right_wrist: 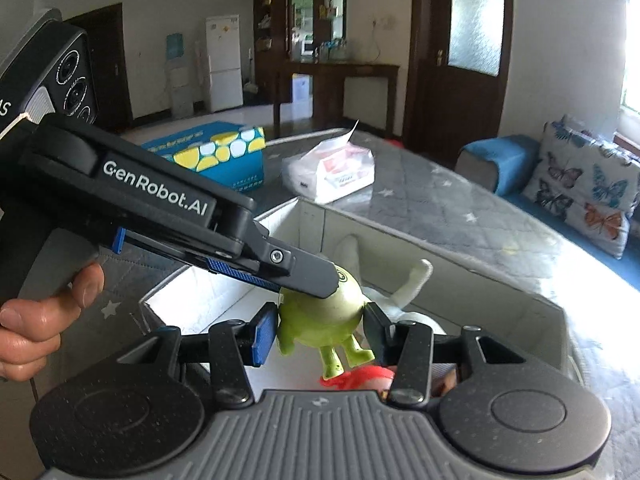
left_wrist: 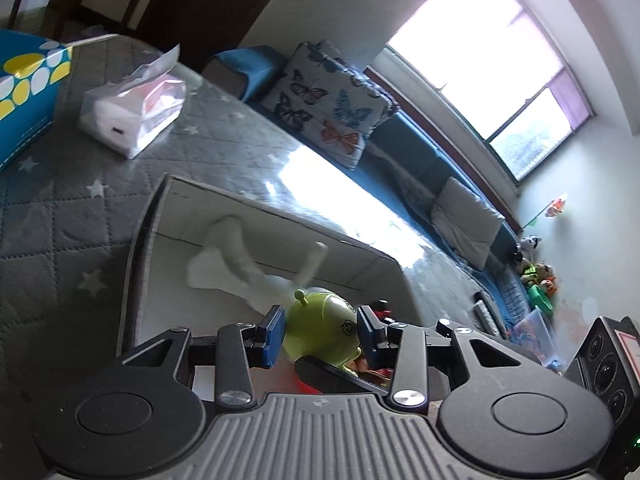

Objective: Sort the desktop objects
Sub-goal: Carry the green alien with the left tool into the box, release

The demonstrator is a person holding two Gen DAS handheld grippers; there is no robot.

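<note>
A green one-eyed monster toy hangs over the open white box. My left gripper is shut on its body from both sides. My right gripper is also shut on the same toy, blue pad against its left side. In the right wrist view the left gripper comes in from the upper left onto the toy's top. A white bone-shaped toy lies inside the box. A red object lies below the toy.
The box sits on a grey quilted, star-patterned table cover. A blue and yellow carton and a tissue pack stand farther back. A blue sofa with a butterfly cushion runs along the table's far side.
</note>
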